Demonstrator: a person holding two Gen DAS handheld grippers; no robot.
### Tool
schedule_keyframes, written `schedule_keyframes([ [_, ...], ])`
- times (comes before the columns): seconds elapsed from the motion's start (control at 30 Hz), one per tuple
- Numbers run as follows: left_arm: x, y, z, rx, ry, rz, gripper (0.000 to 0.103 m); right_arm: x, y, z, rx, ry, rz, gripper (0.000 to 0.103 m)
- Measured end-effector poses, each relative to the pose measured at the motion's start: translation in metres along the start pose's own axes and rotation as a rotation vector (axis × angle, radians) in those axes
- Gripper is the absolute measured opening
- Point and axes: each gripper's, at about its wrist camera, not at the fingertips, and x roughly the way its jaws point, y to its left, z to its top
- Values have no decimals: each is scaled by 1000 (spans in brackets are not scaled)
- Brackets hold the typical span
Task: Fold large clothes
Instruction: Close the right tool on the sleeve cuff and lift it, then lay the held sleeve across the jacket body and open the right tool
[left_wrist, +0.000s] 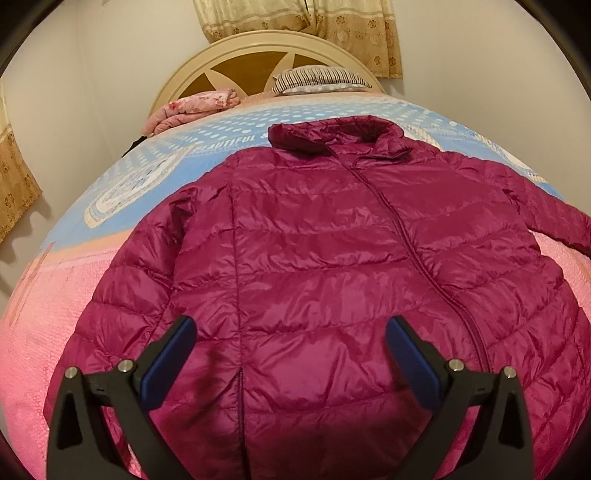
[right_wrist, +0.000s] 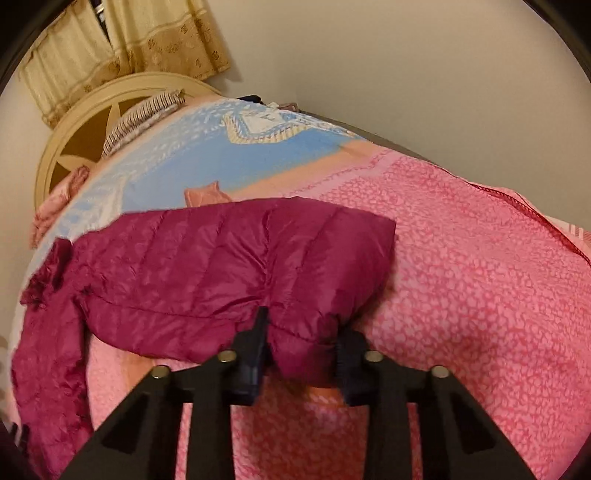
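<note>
A magenta quilted down jacket lies face up on the bed's pink-and-blue bedspread, zipped shut, collar toward the headboard. The folding has barely begun: the body is spread flat, with no fold across it.

The left gripper hangs just above the jacket's hem area, its jaws spread wide and empty; quilted fabric fills the view ahead of and beneath the blue pads, and the zipper line runs past the outer side of the right-hand jaw.

The right gripper is clenched on the jacket's sleeve, cloth bunched between its two jaws close to the cuff end. The sleeve stretches away forward and to the left of the jaws toward the jacket's body, with bare pink bedspread off to the right of them.

Left to do, as I judge it: bring this sleeve across the chest, do likewise with the other, then fold the body.
</note>
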Motion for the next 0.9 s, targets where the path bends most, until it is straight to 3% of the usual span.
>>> schedule_keyframes([
  [0.13, -4, 6, 0, -19, -11, -18, 103, -26, 23, 18, -75, -100, -48, 24],
  [0.3, -12, 14, -1, -42, -30, -39, 103, -85, 79, 44, -203, -275, -66, 22],
  [0.4, -17, 21, -2, -56, -42, -44, 103, -119, 125, 47, -307, -364, -38, 22],
  [0.53, -18, 35, -2, -85, -49, -46, 103, -164, 205, 25, -478, -468, 41, 22],
  [0.7, -17, 52, -6, -113, -43, -36, 103, -182, 286, -20, -661, -489, 138, 22],
  [0.9, -22, 73, -8, -146, -54, -15, 103, -148, 358, -75, -814, -374, 246, 22],
])
